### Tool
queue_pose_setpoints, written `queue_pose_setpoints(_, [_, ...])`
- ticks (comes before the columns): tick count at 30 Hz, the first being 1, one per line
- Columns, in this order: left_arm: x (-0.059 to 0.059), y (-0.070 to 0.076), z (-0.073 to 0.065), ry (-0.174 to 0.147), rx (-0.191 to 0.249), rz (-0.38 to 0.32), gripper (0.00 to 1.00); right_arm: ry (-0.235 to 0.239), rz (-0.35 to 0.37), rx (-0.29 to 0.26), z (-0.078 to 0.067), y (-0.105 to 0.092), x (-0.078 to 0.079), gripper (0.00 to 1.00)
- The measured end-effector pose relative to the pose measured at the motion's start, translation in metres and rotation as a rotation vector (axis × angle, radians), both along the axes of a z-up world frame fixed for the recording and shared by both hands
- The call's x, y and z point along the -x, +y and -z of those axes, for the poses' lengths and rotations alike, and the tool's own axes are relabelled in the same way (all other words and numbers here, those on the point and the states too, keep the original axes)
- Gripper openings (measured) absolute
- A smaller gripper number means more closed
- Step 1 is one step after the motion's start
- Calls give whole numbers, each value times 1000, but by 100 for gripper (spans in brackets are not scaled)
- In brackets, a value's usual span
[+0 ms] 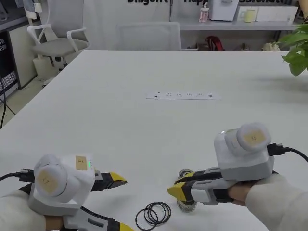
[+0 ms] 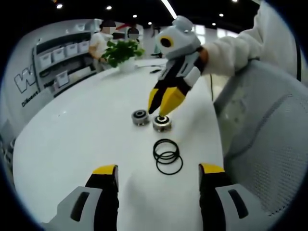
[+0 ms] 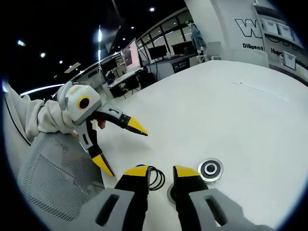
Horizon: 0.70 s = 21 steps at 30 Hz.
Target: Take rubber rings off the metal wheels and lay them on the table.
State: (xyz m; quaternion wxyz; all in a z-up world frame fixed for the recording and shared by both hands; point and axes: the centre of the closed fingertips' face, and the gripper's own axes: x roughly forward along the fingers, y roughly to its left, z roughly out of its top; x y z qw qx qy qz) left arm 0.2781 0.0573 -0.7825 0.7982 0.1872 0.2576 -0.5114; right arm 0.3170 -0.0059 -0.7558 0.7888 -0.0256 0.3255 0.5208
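Right tool (image 1: 175, 190), jaws narrowly apart, tips just above nearer wheel (image 2: 162, 122) at near edge of bench (image 1: 120, 125). Left tool (image 1: 122, 202) spread wide, farther off, beside loose rings (image 1: 153, 214).

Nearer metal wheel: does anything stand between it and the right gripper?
Nothing visible does. The right gripper has its tips just over the nearer wheel; the second wheel and the loose rubber rings lie off to the sides.

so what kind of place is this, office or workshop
Most likely an open-plan office or lab rather than a workshop: a big white table, a swivel chair, rows of monitors on desks, and shelves of bins.
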Motion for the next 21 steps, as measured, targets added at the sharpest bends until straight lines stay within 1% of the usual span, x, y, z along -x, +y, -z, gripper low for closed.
queue_pose_setpoints(5, [0, 1, 0, 1, 1, -4, 69, -58, -32, 4, -8, -1, -1, 29])
queue_pose_setpoints(6, [0, 1, 0, 2, 1, -5, 69, -67, -35, -3, -11, -1, -1, 32])
queue_pose_setpoints(10, [0, 1, 0, 4, 3, -8, 69, -87, -39, -26, -20, -3, -3, 38])
queue_pose_setpoints(13, [-1, 2, 0, 5, 5, -15, 69, -115, -42, -13, -22, -6, -5, 43])
queue_pose_setpoints(15, [-2, 3, -1, 9, 7, -26, 69, -126, -43, -4, -22, -9, -6, 45])
queue_pose_setpoints(18, [-4, 5, -3, 10, 17, -41, 69, -143, -47, -5, -26, -14, -7, 48])
queue_pose_setpoints(21, [-7, 8, -6, 7, 26, -61, 69, -163, -38, -17, -33, -20, -9, 53])
